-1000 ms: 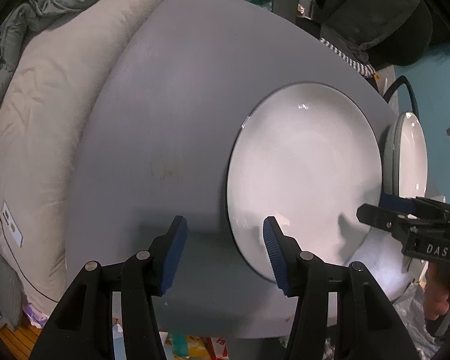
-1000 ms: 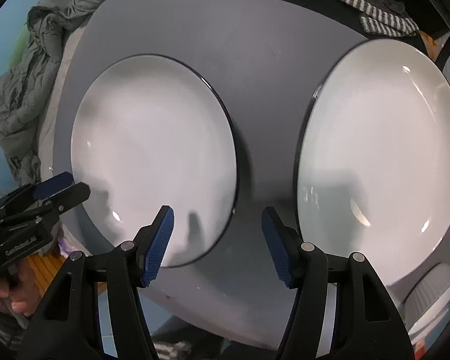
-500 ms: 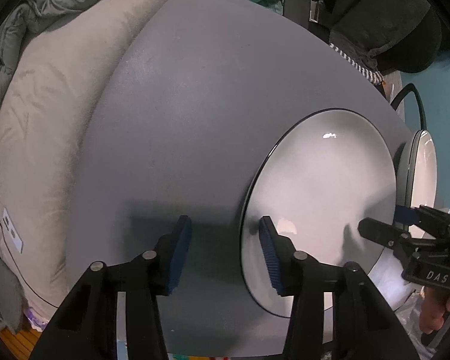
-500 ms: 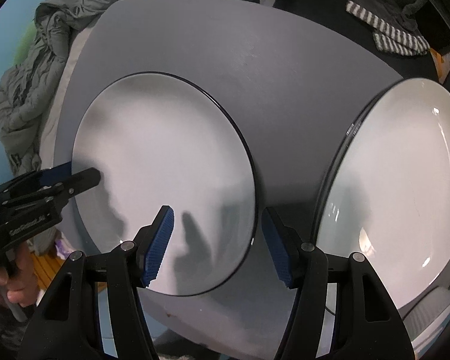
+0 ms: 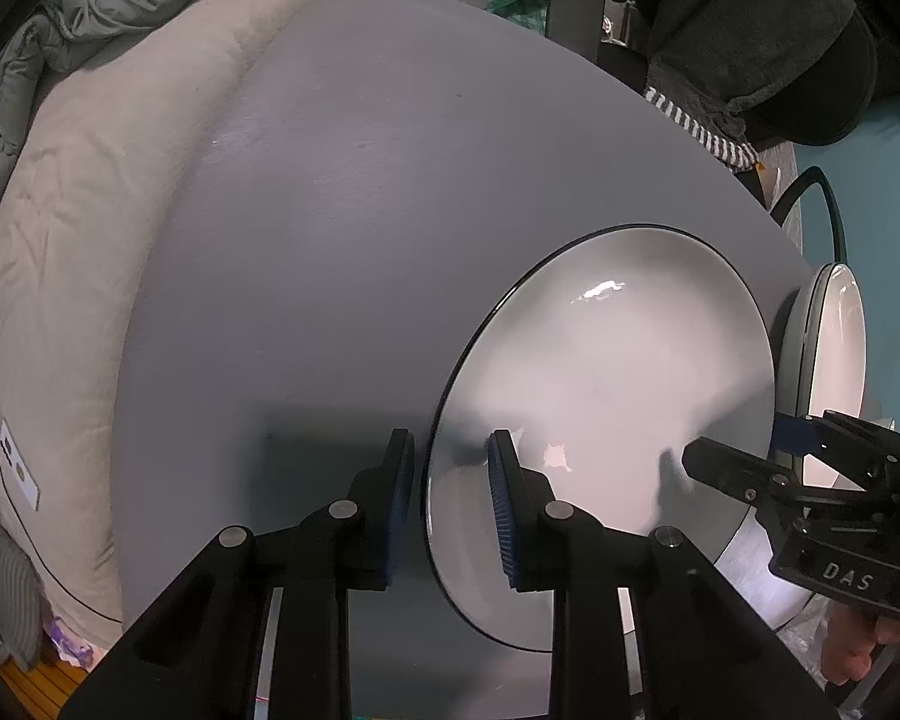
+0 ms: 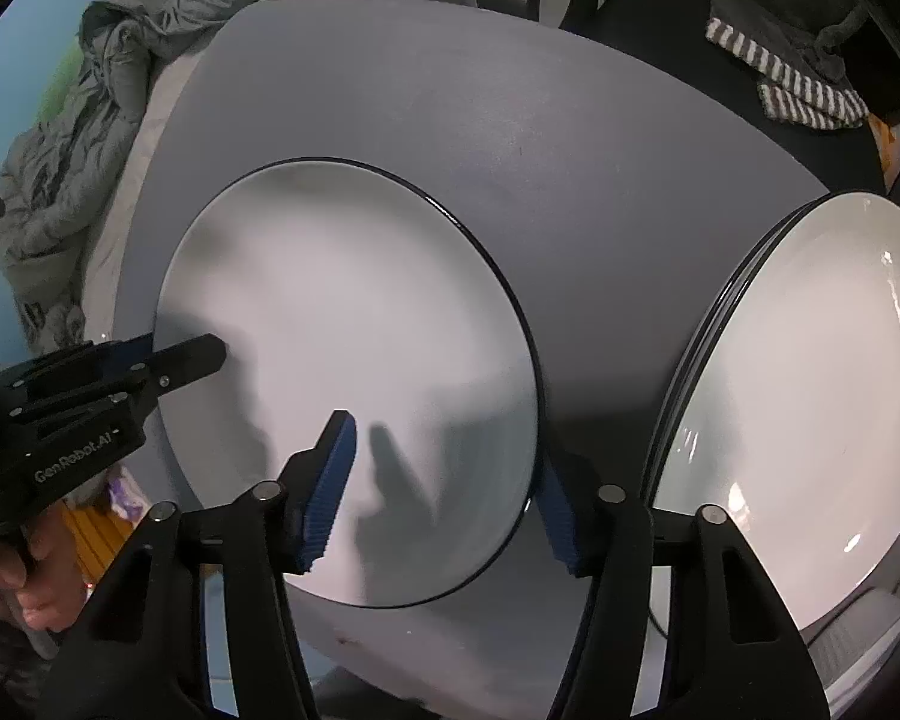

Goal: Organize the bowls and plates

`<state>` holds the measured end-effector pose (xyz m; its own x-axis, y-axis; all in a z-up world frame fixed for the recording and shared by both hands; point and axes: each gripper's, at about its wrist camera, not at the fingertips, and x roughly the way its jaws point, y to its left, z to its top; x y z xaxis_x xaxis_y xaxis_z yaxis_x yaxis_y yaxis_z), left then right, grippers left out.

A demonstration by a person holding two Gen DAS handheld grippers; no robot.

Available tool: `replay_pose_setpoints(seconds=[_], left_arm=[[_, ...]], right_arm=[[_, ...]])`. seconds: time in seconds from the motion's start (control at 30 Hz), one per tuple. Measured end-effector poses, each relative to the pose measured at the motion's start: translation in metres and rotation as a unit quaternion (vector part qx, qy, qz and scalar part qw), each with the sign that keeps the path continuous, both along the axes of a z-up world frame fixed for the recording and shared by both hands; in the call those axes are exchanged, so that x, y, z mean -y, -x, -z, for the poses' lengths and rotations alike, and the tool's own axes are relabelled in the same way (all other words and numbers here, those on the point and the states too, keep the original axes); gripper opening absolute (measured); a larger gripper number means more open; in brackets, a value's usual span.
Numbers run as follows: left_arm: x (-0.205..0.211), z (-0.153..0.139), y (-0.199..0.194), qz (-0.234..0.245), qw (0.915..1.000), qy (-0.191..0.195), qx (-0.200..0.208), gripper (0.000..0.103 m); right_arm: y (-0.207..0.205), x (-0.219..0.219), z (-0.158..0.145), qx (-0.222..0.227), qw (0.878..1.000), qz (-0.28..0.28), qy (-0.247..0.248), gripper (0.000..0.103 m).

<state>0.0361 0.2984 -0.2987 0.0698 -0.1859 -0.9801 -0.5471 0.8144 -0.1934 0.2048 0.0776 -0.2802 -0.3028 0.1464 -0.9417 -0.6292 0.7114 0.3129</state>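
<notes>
Grey table [image 5: 342, 228]; both released: left gripper [image 5: 450, 480], right gripper [image 6: 444, 480] straddling plate [image 6: 354, 360] rims.

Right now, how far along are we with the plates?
Done: the right-hand white plates look stacked, showing a doubled dark rim. In hand: nothing is gripped yet; the left gripper and right gripper, both open, straddle opposite edges of the single white plate lying flat on the grey table. Left: close on it, lift it and probably set it on the stack. No bowls are in view.
</notes>
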Motion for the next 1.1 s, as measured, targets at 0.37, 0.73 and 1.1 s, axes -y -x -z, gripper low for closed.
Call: replay_pose_setpoints(seconds=[0.37, 0.73, 1.1], left_arm=[[0.006, 0.007, -0.007, -0.011, 0.9999, 0.010, -0.004, 0.025], [0.009, 0.011, -0.013, -0.005, 0.9999, 0.004, -0.010, 0.025], [0.014, 0.014, -0.021, -0.004, 0.9999, 0.000, -0.015, 0.025]], right_arm=[[-0.010, 0.011, 0.004, 0.000, 1.000, 0.004, 0.013, 0.019], [-0.007, 0.011, 0.008, -0.025, 1.000, -0.008, 0.000, 0.018], [-0.006, 0.010, 0.010, -0.023, 1.000, 0.003, -0.006, 0.018]])
